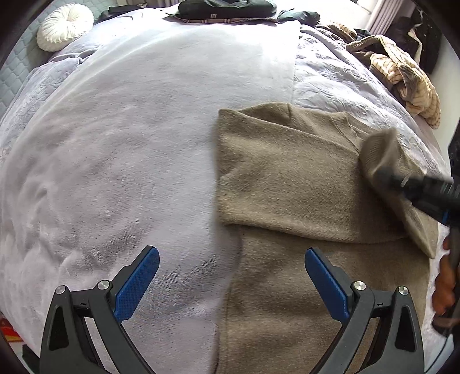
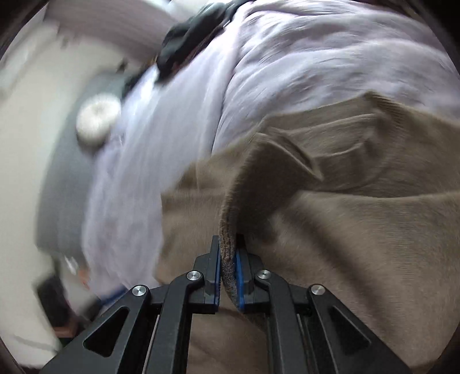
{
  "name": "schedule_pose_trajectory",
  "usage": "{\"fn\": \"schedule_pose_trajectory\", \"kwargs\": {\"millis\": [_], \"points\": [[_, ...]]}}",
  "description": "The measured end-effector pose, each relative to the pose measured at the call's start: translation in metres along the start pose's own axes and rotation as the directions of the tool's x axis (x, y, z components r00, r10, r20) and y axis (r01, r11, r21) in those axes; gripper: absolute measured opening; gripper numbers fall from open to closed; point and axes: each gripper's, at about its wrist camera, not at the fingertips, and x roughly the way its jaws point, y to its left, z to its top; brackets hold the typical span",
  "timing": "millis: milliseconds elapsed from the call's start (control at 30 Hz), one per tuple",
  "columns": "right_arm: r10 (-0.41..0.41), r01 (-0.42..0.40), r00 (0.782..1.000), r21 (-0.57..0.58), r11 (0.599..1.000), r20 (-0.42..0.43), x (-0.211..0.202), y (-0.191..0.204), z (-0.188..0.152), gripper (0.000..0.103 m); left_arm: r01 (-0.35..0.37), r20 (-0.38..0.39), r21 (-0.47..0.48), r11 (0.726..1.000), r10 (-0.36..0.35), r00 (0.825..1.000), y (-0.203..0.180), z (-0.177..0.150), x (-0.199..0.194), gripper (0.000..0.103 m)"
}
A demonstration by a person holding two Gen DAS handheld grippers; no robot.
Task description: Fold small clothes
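Pinching the sleeve cuff [image 2: 228, 253] in my right gripper [image 2: 228, 273], I am carrying it across the tan sweater [image 1: 287, 178] lying on the bed [image 1: 129, 129]; my left gripper [image 1: 231, 276] is hovering spread and empty.

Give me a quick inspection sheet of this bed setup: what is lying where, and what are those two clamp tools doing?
Surface: bed with a pale lilac blanket over a quilted cover.
Job's things: taupe sweater lying partly folded on the right side of the blanket.
Clutter: round white cushion at the far left; dark clothes at the far edge; striped beige garments heaped far right.
Grippers: left hand-held gripper open, above the sweater's near edge, holding nothing; right hand-held gripper shut on a fold of the sweater.
Cables: nothing seen.
Surroundings: curtain at the far right; the right wrist view is blurred.
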Motion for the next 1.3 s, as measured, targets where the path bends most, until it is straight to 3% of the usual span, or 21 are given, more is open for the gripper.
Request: {"fn": "schedule_pose_trajectory", "kwargs": {"millis": [100,167,267,300,500,633,733,800,833,867,900,933,967,1033,1133,1167,1300], "points": [[-0.123,0.108,0.987,-0.135,0.985,-0.103,0.027,0.020,-0.012,0.019,0.013,-0.005,0.005,1.000,-0.013,1.000,-0.001,0.002,0.003,0.102],[-0.142,0.123,0.980,-0.141,0.982,-0.141,0.035,0.017,-0.018,0.027,0.043,-0.008,0.014,0.999,-0.043,0.999,-0.006,0.004,0.004,0.102],[-0.130,0.114,0.982,-0.116,0.987,-0.140,0.024,0.011,-0.026,0.054,0.109,-0.020,0.024,0.994,-0.108,0.994,-0.019,0.011,0.009,0.101],[-0.129,0.115,0.983,-0.104,0.988,-0.129,0.015,0.006,-0.032,0.055,0.134,-0.025,0.028,0.991,-0.133,0.991,-0.023,0.013,0.011,0.101],[-0.069,0.077,0.995,0.126,0.989,-0.067,-0.051,-0.060,-0.085,0.055,0.299,-0.091,-0.011,0.954,-0.299,0.950,-0.057,0.034,0.041,0.101],[-0.039,0.022,0.999,0.384,0.923,0.038,-0.092,-0.111,-0.128,0.055,0.367,-0.103,-0.073,0.927,-0.373,0.922,-0.069,0.044,0.054,0.100],[-0.049,-0.036,0.989,0.557,0.830,0.138,-0.117,-0.152,-0.157,0.055,0.380,-0.108,-0.101,0.920,-0.389,0.915,-0.074,0.049,0.060,0.079],[-0.075,-0.080,0.975,0.652,0.754,0.207,-0.125,-0.174,-0.171,0.055,0.378,-0.125,-0.106,0.920,-0.389,0.913,-0.076,0.052,0.066,0.054],[-0.079,-0.111,0.967,0.682,0.723,0.241,-0.129,-0.184,-0.175,0.055,0.381,-0.138,-0.105,0.919,-0.393,0.909,-0.076,0.053,0.069,0.025],[-0.080,-0.155,0.955,0.713,0.684,0.285,-0.130,-0.192,-0.179,0.055,0.405,-0.162,-0.107,0.908,-0.417,0.894,-0.077,0.054,0.074,0.008],[-0.076,-0.201,0.943,0.735,0.648,0.324,-0.130,-0.201,-0.180,0.055,0.412,-0.166,-0.109,0.904,-0.426,0.890,-0.076,0.053,0.074,0.008],[-0.071,-0.227,0.936,0.745,0.627,0.345,-0.130,-0.206,-0.180,0.039,0.415,-0.156,-0.105,0.904,-0.427,0.891,-0.075,0.053,0.072,0.008],[-0.073,-0.240,0.931,0.751,0.615,0.357,-0.129,-0.209,-0.179,0.005,0.421,-0.139,-0.084,0.903,-0.429,0.892,-0.075,0.052,0.066,0.008],[-0.102,-0.190,0.938,0.739,0.646,0.331,-0.133,-0.207,-0.169,0.007,0.425,-0.120,-0.052,0.904,-0.428,0.896,-0.075,0.048,0.056,0.008],[-0.110,-0.131,0.942,0.651,0.748,0.316,-0.146,-0.196,-0.154,0.007,0.410,-0.111,-0.002,0.912,-0.407,0.907,-0.076,0.040,0.049,0.008],[-0.116,-0.108,0.947,0.636,0.764,0.300,-0.150,-0.195,-0.151,0.007,0.399,-0.119,0.008,0.917,-0.396,0.911,-0.076,0.037,0.051,0.008],[-0.113,-0.035,0.975,0.631,0.775,0.193,-0.147,-0.219,-0.154,0.007,0.344,-0.155,0.006,0.939,-0.339,0.928,-0.072,0.029,0.068,0.008]]}}
